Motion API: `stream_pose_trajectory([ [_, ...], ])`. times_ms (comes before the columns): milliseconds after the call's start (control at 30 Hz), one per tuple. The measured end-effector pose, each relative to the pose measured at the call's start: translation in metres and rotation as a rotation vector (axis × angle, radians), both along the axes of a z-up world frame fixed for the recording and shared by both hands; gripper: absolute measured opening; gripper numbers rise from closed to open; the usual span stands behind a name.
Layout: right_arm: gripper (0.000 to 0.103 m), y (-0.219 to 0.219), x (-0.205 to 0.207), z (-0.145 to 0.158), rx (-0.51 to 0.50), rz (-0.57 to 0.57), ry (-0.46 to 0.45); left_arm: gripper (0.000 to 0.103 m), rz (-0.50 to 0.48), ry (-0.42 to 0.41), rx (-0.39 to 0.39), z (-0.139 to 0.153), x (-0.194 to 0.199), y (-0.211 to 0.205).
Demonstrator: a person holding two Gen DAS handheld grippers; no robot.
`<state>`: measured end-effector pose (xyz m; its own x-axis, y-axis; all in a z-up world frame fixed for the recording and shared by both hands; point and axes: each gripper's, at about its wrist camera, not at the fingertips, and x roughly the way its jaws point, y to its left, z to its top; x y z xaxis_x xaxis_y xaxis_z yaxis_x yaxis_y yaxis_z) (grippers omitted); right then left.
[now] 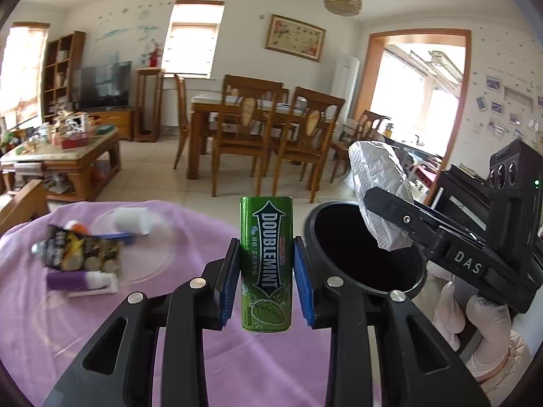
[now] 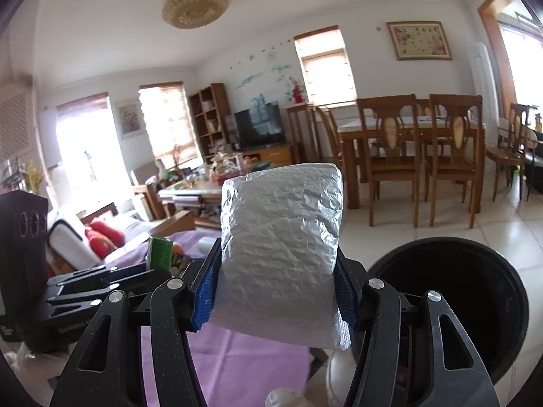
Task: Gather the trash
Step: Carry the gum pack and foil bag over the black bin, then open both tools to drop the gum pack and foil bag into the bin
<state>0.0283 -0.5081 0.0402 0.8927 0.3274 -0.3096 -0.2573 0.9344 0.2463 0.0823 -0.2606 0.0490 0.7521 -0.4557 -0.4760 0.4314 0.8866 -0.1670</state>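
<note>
Green gum tin, glossy, tall and rounded, upright between the blue ribbed pads of the left gripper, clamped tight above the purple cloth. Just right of it, black round bin, smooth rim, dark inside. Silver bubble mailer, crinkled and puffy, pinched in the right gripper, hanging over the bin's rim in the left view. Further left on the cloth: blurred snack wrapper, purple tube, white cup. White glove low at right.
</note>
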Motion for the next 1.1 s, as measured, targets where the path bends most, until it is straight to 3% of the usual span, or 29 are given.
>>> stream_pose_trajectory([
  [200, 0.058, -0.090, -0.006, -0.014, 0.044, -0.135, 0.005, 0.031, -0.090, 0.009, -0.026, -0.005, 0.012, -0.061],
  [467, 0.058, -0.174, -0.007, -0.046, 0.089, -0.230, 0.043, 0.031, -0.171, 0.051, -0.036, -0.022, 0.033, -0.123],
  [600, 0.058, -0.195, -0.005, -0.064, 0.110, -0.246, 0.070, 0.031, -0.194, 0.075, -0.022, -0.031, 0.038, -0.148],
  [1100, 0.061, -0.200, 0.019, -0.110, 0.181, -0.272, 0.179, 0.031, -0.243, 0.160, 0.075, -0.062, 0.054, -0.195],
])
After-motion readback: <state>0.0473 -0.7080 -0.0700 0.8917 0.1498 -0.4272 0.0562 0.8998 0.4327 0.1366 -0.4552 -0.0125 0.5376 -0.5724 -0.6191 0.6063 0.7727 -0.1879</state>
